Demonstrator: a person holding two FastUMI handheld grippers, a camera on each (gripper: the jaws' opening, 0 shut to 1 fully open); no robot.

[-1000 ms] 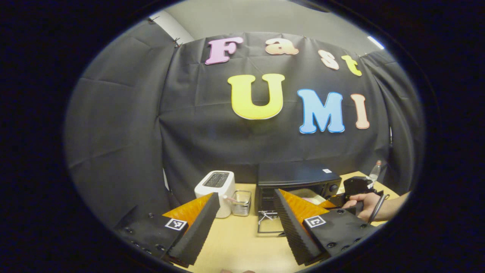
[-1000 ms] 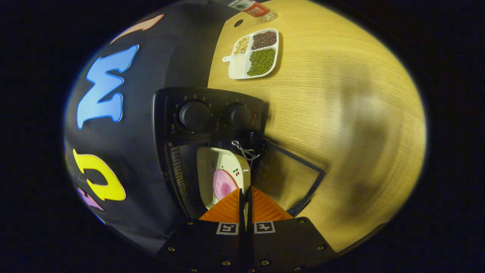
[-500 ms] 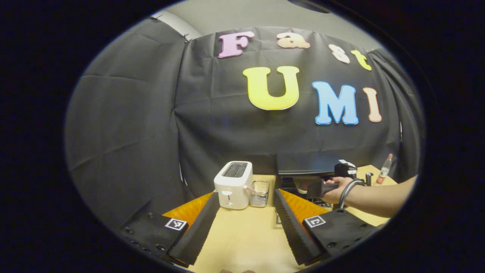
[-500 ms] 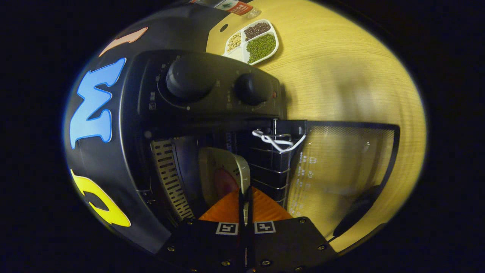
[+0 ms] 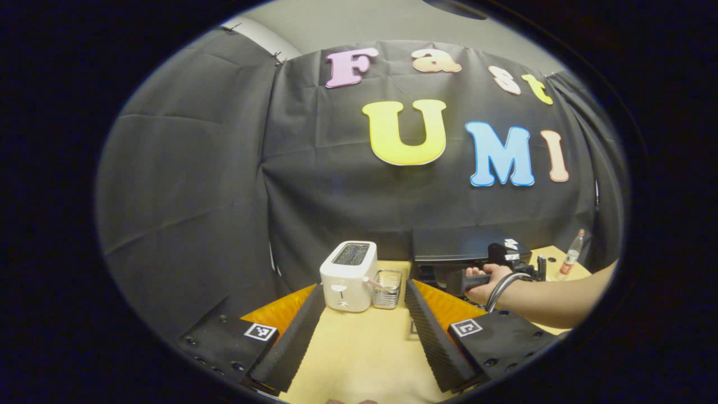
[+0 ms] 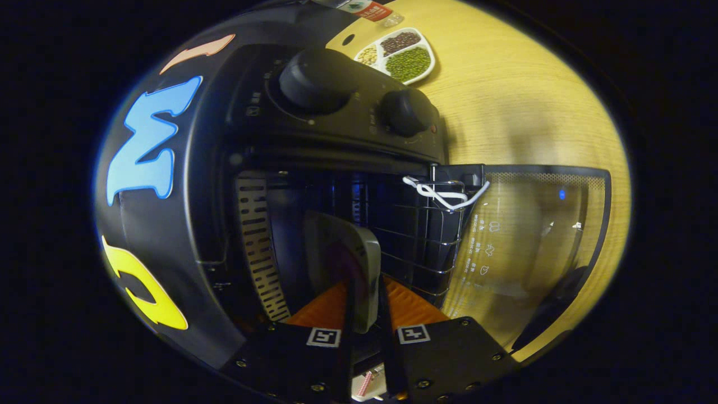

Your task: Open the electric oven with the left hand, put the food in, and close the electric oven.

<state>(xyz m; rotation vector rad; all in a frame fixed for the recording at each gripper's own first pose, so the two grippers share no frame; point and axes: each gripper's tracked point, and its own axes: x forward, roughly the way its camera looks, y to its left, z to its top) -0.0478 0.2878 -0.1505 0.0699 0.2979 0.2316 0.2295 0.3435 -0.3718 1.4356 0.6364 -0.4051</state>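
The black electric oven (image 6: 336, 112) stands with its glass door (image 6: 533, 235) folded down onto the table. A white plate (image 6: 359, 247) with dim pink food (image 6: 341, 264) sits inside the cavity beside the wire rack (image 6: 426, 235). My right gripper (image 6: 366, 280) is at the oven mouth, its fingers parted a little on either side of the plate's near rim. In the left gripper view the oven (image 5: 465, 247) is far off, and a hand (image 5: 488, 278) holds the right gripper at it. My left gripper (image 5: 363, 287) hovers open over the table (image 5: 364, 348), holding nothing.
A white toaster (image 5: 349, 275) and a small wire basket (image 5: 387, 289) stand left of the oven. A divided dish of beans (image 6: 401, 53) and a bottle (image 6: 364, 8) lie beyond the oven on the wooden table. Another look at that bottle (image 5: 570, 261) places it at the table's far right.
My right gripper has carried the plate from the door deep into the oven, and its fingers have spread apart. My left gripper has drawn back leftward and stayed open.
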